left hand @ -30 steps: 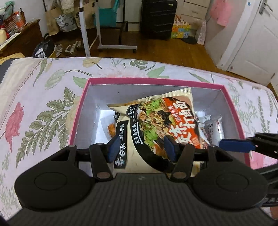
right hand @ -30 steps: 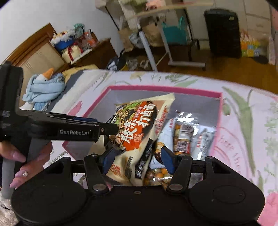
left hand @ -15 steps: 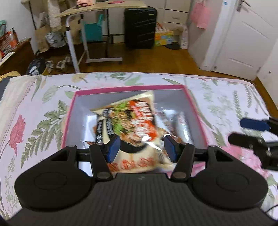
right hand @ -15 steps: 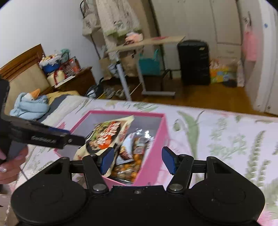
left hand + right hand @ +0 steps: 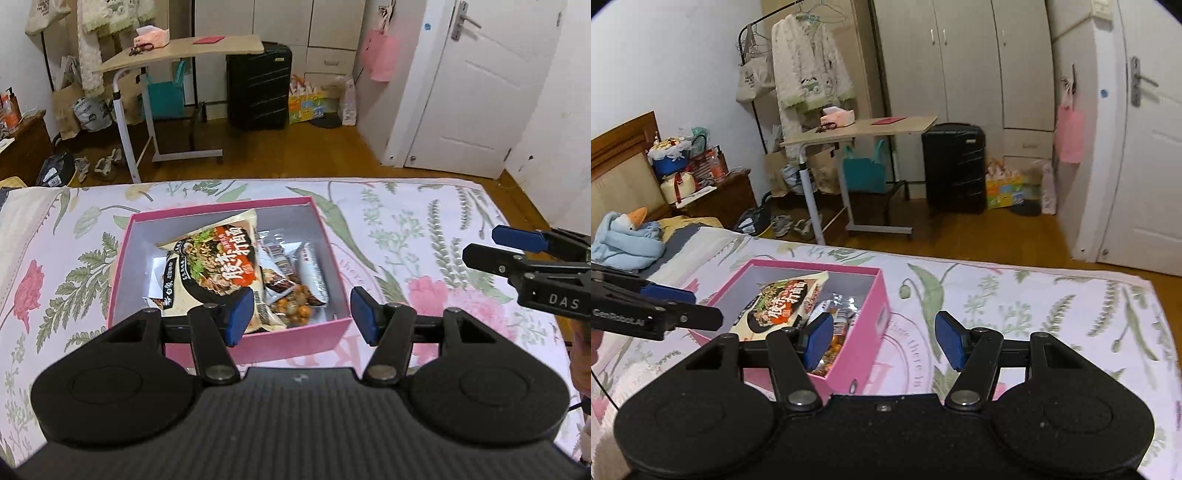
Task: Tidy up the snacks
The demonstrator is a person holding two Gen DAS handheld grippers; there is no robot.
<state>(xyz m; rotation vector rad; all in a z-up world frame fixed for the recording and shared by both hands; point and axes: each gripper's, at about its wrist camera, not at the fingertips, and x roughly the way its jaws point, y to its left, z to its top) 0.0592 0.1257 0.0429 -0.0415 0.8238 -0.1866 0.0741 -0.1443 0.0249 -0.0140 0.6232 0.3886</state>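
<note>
A pink box [image 5: 295, 338] sits on the floral bedspread and shows in the right wrist view too [image 5: 866, 341]. In it lie a large noodle packet [image 5: 218, 266] [image 5: 779, 304], a bag of orange nuts [image 5: 295, 312] and silver snack bars [image 5: 314, 273]. My left gripper [image 5: 301, 314] is open and empty, held above the box's near wall. My right gripper [image 5: 882, 341] is open and empty, above the box's right side; it shows at the right in the left wrist view [image 5: 517, 251].
The floral bedspread [image 5: 406, 229] stretches around the box. A blue plush goose [image 5: 624, 236] lies near the headboard. Beyond the bed's edge stand a rolling side table [image 5: 177, 55], a black suitcase [image 5: 258, 88] and a white door [image 5: 480, 85].
Both grippers have pulled back and risen away from the box. The noodle packet now lies in the box, free of both grippers.
</note>
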